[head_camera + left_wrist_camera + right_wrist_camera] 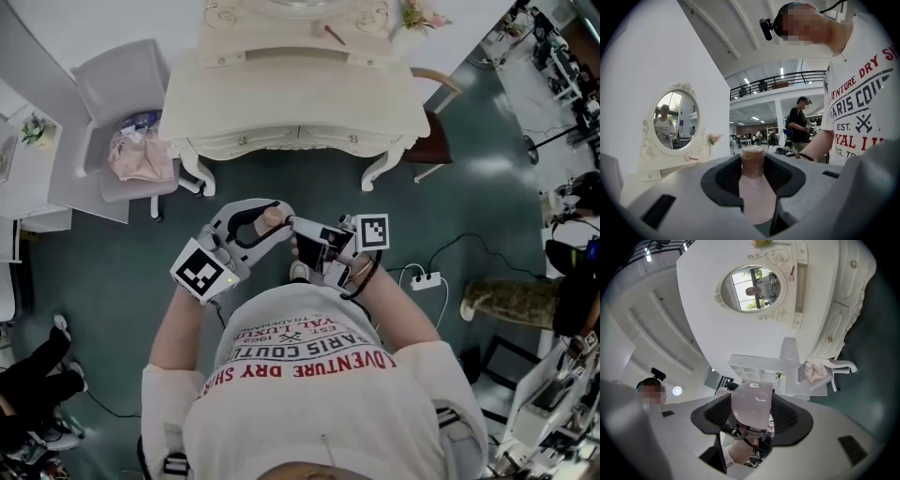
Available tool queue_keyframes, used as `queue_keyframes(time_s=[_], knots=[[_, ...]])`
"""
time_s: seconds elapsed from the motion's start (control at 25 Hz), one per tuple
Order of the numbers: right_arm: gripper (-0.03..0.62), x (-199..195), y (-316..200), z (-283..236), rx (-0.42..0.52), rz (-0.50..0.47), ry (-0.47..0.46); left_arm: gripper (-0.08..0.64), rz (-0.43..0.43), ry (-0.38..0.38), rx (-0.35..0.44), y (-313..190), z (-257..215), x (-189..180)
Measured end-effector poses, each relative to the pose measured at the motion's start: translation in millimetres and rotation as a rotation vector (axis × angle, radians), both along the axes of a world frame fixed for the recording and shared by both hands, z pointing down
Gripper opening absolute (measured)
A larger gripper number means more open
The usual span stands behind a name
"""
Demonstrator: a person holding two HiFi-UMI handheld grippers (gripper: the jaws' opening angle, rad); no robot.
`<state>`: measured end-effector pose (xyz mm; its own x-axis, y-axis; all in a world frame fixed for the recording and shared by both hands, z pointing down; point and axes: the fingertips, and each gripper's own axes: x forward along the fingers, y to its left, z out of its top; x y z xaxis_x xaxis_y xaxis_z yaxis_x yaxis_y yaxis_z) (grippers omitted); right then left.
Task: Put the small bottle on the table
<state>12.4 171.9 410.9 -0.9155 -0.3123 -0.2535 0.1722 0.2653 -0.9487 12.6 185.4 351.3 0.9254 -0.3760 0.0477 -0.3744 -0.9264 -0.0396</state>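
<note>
Head view showed both grippers held close together at the person's chest, well short of the cream dressing table [281, 89]. An open strip of dark green floor [281, 187] lay between them and the table's curved front edge. The left gripper [275, 221] had its jaws clamped on the small bottle [754, 187], which stood upright with its brown cap above the pads. The right gripper [306, 246] pinched a pale pink rounded body [751, 404], seemingly the same bottle's other end. So the bottle hung in the air over the floor, not over the table. A grey chair [120, 80] with a cloth bundle [141, 155] stood just beside the table's left corner. A power strip [427, 279] lay on the floor to the person's right.
</note>
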Motion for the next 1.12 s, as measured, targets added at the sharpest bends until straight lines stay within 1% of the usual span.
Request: queue_keyframes(time_s=[0.2, 0.4, 0.52, 0.6, 0.8, 0.92, 1.0, 1.12], knots=[[0.267, 46, -67, 2, -0.008, -0.020, -0.005, 0.147, -0.032, -0.008, -0.012, -67, 2, 47], [0.267, 66, -131, 8, -0.019, -0.044, -0.011, 0.147, -0.061, -0.024, -0.020, -132, 8, 67], [0.267, 68, -153, 12, -0.022, -0.039, -0.013, 0.147, -0.063, -0.028, -0.034, -155, 12, 69], [0.267, 67, -177, 15, -0.020, -0.028, -0.017, 0.147, -0.056, -0.027, -0.040, -179, 17, 68], [0.267, 64, -262, 28, -0.024, -0.003, -0.004, 0.146, -0.035, -0.025, -0.045, -265, 30, 64], [0.267, 58, -312, 34, -0.022, 0.019, 0.004, 0.147, -0.044, -0.021, -0.061, -315, 37, 57], [0.267, 52, -345, 42, -0.022, 0.033, 0.029, 0.146, -0.055, -0.030, -0.073, -348, 45, 50], [0.267, 44, -392, 57, -0.008, 0.047, 0.095, 0.146, -0.067, -0.051, -0.077, -395, 59, 39]])
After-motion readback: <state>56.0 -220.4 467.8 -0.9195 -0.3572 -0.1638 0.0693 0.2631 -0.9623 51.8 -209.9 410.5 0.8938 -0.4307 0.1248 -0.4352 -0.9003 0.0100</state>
